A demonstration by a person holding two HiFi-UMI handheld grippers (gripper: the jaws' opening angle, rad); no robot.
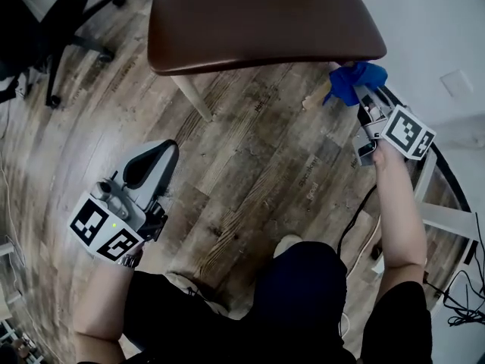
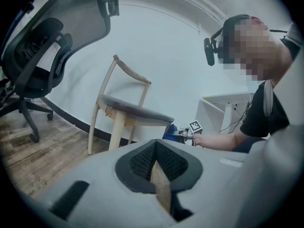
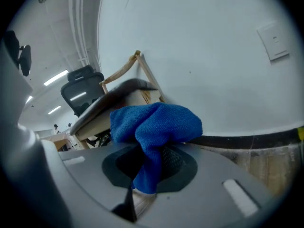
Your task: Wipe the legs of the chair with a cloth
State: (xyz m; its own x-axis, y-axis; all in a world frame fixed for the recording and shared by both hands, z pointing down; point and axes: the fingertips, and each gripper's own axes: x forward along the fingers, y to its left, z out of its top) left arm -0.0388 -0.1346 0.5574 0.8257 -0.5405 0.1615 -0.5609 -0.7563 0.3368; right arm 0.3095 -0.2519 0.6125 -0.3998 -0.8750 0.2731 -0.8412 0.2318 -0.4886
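Cloth (image 3: 156, 122), fuzzy blue wad, pinched in rt tongs (image 3: 151, 167) near chair (image 1: 258, 17); lt tongs (image 2: 156, 164) pressed together.

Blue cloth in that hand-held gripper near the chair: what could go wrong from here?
The blue cloth is held by only a small pinch in the right hand-held gripper, so rubbing the chair leg might pull it loose. The bare jaws could also scrape the wood.
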